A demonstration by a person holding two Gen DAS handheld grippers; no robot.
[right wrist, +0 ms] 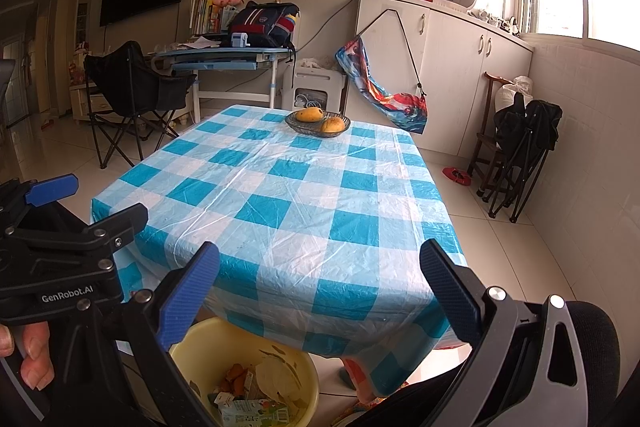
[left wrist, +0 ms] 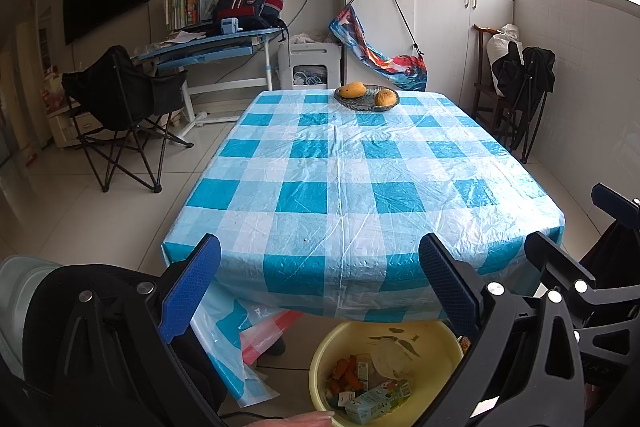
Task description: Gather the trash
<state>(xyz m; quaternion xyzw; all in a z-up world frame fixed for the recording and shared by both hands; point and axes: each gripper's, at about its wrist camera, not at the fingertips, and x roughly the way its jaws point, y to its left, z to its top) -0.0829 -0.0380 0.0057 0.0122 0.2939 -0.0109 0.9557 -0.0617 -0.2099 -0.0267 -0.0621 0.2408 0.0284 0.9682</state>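
A yellow basin [left wrist: 320, 359] stands on the floor below the table's near edge and holds trash: a green-and-white carton [left wrist: 378, 397], orange peel [left wrist: 346, 373] and crumpled paper [left wrist: 390, 357]. It also shows in the right wrist view [right wrist: 208, 339] with the carton [right wrist: 256, 409]. My left gripper [left wrist: 318, 259] is open and empty, held above the basin at the table's near edge. My right gripper [right wrist: 318, 263] is open and empty beside it. The right gripper shows at the right of the left wrist view [left wrist: 592, 227]; the left gripper shows at the left of the right wrist view [right wrist: 80, 203].
The table has a blue-and-white checked cloth [left wrist: 360, 167]. A glass dish with two mangoes [left wrist: 366, 95] sits at its far end. A black folding chair [left wrist: 120, 107] stands to the left, folded chairs [right wrist: 520, 155] to the right by the wall, and white cabinets [left wrist: 440, 27] behind.
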